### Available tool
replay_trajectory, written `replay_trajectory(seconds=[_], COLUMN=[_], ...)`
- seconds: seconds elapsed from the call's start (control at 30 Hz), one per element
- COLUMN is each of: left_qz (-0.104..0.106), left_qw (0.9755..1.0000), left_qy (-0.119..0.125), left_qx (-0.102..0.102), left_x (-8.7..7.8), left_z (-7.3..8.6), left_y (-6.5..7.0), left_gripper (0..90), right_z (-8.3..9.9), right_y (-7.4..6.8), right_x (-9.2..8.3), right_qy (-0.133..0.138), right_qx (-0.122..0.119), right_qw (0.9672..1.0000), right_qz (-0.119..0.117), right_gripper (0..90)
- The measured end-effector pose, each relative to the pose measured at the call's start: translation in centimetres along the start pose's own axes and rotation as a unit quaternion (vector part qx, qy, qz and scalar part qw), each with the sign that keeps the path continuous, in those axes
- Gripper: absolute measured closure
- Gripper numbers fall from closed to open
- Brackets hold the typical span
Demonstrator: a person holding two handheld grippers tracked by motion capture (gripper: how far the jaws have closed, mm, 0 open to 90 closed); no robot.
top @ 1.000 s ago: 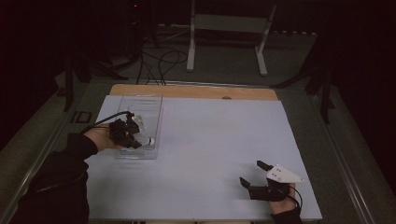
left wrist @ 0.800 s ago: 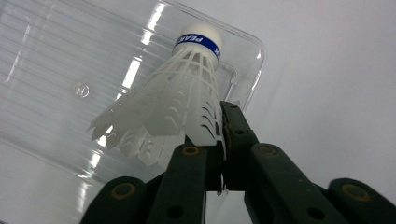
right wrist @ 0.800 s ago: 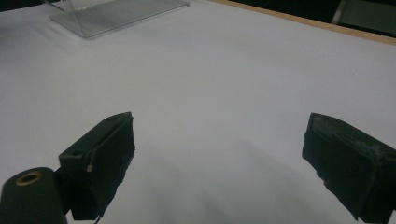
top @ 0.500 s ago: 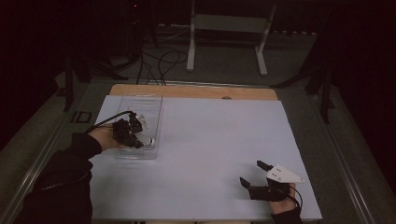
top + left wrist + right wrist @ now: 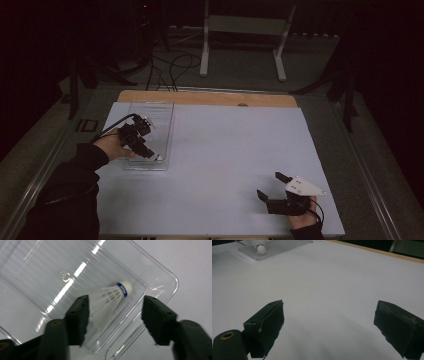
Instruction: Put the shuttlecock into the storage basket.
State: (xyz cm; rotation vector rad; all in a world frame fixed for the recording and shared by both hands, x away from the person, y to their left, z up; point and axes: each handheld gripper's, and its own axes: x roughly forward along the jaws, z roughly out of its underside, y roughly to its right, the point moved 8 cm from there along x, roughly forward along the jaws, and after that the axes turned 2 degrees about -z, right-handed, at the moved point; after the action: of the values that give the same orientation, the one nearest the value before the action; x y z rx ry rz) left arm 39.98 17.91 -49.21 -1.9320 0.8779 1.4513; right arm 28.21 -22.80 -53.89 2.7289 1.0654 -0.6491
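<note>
A white shuttlecock [image 5: 107, 302] with a blue band and a white cork lies on its side in a clear plastic tray [image 5: 50, 270]. My left gripper [image 5: 115, 315] hovers over the tray's near corner. Its jaws have just been opening and now stand apart on either side of the shuttlecock; the right pad is clear of it. In the high view the left gripper [image 5: 142, 145] sits over the tray [image 5: 155, 112] at the left of the table. My right gripper [image 5: 270, 184] rests open near the front right, with nothing between its jaws [image 5: 329, 322].
A white sheet [image 5: 225, 150] covers the table, with a wooden strip [image 5: 210, 98] along its far edge. In the right gripper view the tray [image 5: 279, 246] and the shuttlecock's cork [image 5: 261, 248] sit far off. A metal stand [image 5: 245, 30] and cables [image 5: 170, 65] lie beyond the table.
Both hands stay where they were in the high view. No other shift is clear at this distance.
</note>
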Motion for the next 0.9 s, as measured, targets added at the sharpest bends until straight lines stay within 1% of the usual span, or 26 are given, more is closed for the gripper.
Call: replay_trajectory(seconds=[0.03,0.1,0.17,0.2,0.23,0.27,0.3,0.37,0.4,0.43,0.47,0.53,0.67,0.7,0.73,0.77,0.8,0.83,0.9], left_qz=[-0.005,-0.006,-0.01,-0.008,-0.008,-0.004,0.0,0.001,0.007,0.014,0.022,0.036,0.034,0.039,0.048,0.054,0.057,0.059,0.063], left_qw=[1.0,1.0,0.9999,0.9999,0.9999,0.9999,0.9999,0.9998,0.9998,0.9996,0.9993,0.9985,0.9974,0.9966,0.9955,0.9945,0.9935,0.9927,0.992], left_qy=[-0.001,-0.001,0.002,0.003,0.006,0.009,0.011,0.016,0.018,0.022,0.03,0.042,0.062,0.072,0.081,0.09,0.098,0.104,0.108], left_qx=[-0.003,-0.007,-0.01,-0.011,-0.012,-0.012,-0.009,-0.006,-0.006,-0.005,-0.005,-0.001,0.009,0.011,0.012,0.009,0.011,0.014,0.016], left_x=[0.0,-0.1,-0.3,-0.4,-0.5,-0.5,-0.6,-0.8,-0.9,-0.9,-1.0,-1.2,-1.5,-1.6,-1.8,-2.0,-2.1,-2.2,-2.3], left_z=[0.0,0.0,-0.1,-0.1,-0.2,-0.3,-0.3,-0.4,-0.5,-0.6,-0.7,-1.0,-1.6,-1.8,-2.1,-2.3,-2.5,-2.7,-3.0], left_y=[0.0,0.0,0.0,0.1,0.1,0.2,0.3,0.5,0.6,0.7,0.9,1.3,2.2,2.4,2.6,2.8,3.0,3.3,3.7], left_gripper=[33.4,27.3,25.1,21.4,20.8,20.0,14.9,12.9,10.1,5.4,1.7,0.1,0.0,0.0,0.0,0.0,0.0,0.0,0.0], right_z=[0.0,0.0,0.0,0.0,0.0,0.0,0.0,0.0,0.0,-0.1,-0.1,-0.1,-0.1,-0.1,-0.1,-0.1,-0.1,-0.1,-0.1], right_y=[0.0,0.0,0.0,0.0,0.0,0.0,0.0,0.0,0.0,0.0,0.0,0.0,0.0,0.0,0.0,0.0,0.0,0.0,0.1], right_x=[0.0,0.0,0.0,0.0,0.0,0.0,0.0,0.0,0.0,0.0,0.0,0.0,-0.1,-0.1,-0.1,-0.1,-0.1,-0.1,-0.1], right_qy=[0.0,0.0,0.001,0.001,0.0,0.001,0.001,0.001,0.002,0.002,0.002,0.003,0.003,0.003,0.003,0.003,0.003,0.004,0.005], right_qx=[0.0,0.001,0.001,0.001,0.0,0.001,0.001,0.0,0.0,0.0,0.0,0.0,-0.001,-0.001,-0.001,-0.002,-0.001,0.0,0.0], right_qw=[1.0,1.0,1.0,1.0,1.0,1.0,1.0,1.0,1.0,1.0,1.0,1.0,1.0,1.0,1.0,1.0,1.0,1.0,1.0], right_qz=[0.0,0.0,-0.001,-0.001,0.0,-0.001,-0.001,0.0,0.0,0.0,0.0,0.0,0.001,0.001,0.001,0.002,0.002,0.002,0.004], right_gripper=[9.2,9.2,9.2,9.2,9.2,9.2,9.2,9.2,9.2,9.2,9.2,9.2,9.2,9.2,9.2,9.2,9.2,9.2,9.2])
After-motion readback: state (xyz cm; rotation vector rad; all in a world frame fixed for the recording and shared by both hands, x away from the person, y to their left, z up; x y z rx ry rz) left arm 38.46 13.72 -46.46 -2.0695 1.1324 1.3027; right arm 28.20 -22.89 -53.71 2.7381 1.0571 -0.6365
